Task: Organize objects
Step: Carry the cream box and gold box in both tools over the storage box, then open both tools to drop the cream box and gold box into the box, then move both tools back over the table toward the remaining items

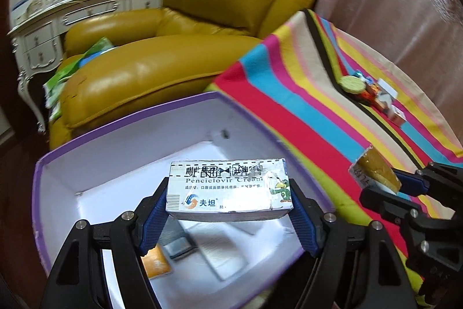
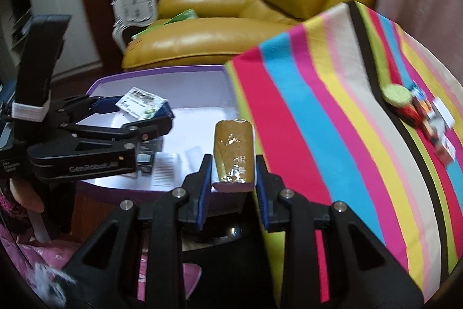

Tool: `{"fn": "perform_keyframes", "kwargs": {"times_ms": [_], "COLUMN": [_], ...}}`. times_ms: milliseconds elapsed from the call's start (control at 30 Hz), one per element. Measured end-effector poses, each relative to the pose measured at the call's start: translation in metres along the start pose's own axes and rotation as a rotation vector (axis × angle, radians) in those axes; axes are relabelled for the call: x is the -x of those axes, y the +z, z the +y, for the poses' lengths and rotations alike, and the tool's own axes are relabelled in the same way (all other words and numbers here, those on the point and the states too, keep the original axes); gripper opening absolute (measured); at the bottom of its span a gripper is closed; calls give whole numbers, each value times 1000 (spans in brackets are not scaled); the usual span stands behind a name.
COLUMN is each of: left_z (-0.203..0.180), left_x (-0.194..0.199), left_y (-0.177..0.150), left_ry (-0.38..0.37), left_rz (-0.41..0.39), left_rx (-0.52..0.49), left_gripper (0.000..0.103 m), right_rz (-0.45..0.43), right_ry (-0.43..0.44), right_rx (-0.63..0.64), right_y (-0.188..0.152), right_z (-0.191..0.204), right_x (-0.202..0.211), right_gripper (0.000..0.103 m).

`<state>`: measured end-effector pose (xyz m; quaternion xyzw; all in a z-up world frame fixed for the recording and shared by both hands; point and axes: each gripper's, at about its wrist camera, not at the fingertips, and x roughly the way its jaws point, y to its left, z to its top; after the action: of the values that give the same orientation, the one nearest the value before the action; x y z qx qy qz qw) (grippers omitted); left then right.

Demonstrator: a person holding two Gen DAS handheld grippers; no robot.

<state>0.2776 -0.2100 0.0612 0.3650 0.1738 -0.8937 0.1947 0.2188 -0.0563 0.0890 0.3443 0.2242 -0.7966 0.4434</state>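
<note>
We are holding a white medicine carton across the left gripper, its blue pads pressing on the two short ends, so its long axis is running crosswise between the fingers. Its top face is reading "Penciclovir Cream", with Chinese lines above and below it, the characters 夫坦 beside a blue-and-orange logo, and a green cartoon bird at the right end. Directly beneath and ahead of this gripper, the purple-rimmed box is lying open, white inside, with a few flat packs on its floor; their print is too blurred for us to read.

Our right gripper is clamping a small gold-wrapped packet by its long sides, jaws drawn in tight on it. The packet's long axis is running along the fingers, pointing away from the camera, with its white near end sitting between the pads. Gold characters are showing on the wrapper, possibly 单 and 元, though the glare is making that uncertain. The packet is hanging just beyond the box's near rim, beside the edge of the striped cloth to the gripper's right.

On the left gripper's body, seen from the right wrist, "GenRobot.AI" is printed. Farther off to the right on the cloth, a round green disc and some small cartons are lying together.
</note>
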Motion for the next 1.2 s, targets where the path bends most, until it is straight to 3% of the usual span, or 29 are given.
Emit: {"fn": "perform_keyframes", "kwargs": {"times_ms": [333, 400, 433, 500, 600, 700, 933, 1100, 1200], "left_z": [59, 65, 67, 68, 58, 31, -82, -173, -216], "left_x": [14, 14, 14, 15, 12, 2, -31, -91, -126], "left_y": [5, 4, 4, 3, 3, 7, 26, 44, 59], "left_ry": [233, 294, 310, 317, 279, 175, -88, -134, -123], "left_rz": [-61, -59, -60, -67, -50, -4, 112, 180, 156], "left_rx": [91, 102, 105, 105, 90, 56, -137, -246, -283], "left_gripper": [77, 82, 85, 86, 86, 86, 86, 86, 86], "right_rz": [19, 28, 22, -7, -24, -44, -58, -32, -20], "right_ry": [159, 197, 196, 184, 162, 113, -36, -154, -226], "right_rx": [132, 121, 113, 90, 28, -48, -295, -512, -566], "right_y": [27, 28, 28, 25, 22, 17, -14, -59, -83], "right_z": [58, 63, 63, 56, 34, 4, -89, -163, -193], "right_x": [-38, -45, -45, -41, -34, -25, -10, 5, 15], "right_gripper": [34, 54, 69, 74, 75, 79, 83, 84, 84]}}
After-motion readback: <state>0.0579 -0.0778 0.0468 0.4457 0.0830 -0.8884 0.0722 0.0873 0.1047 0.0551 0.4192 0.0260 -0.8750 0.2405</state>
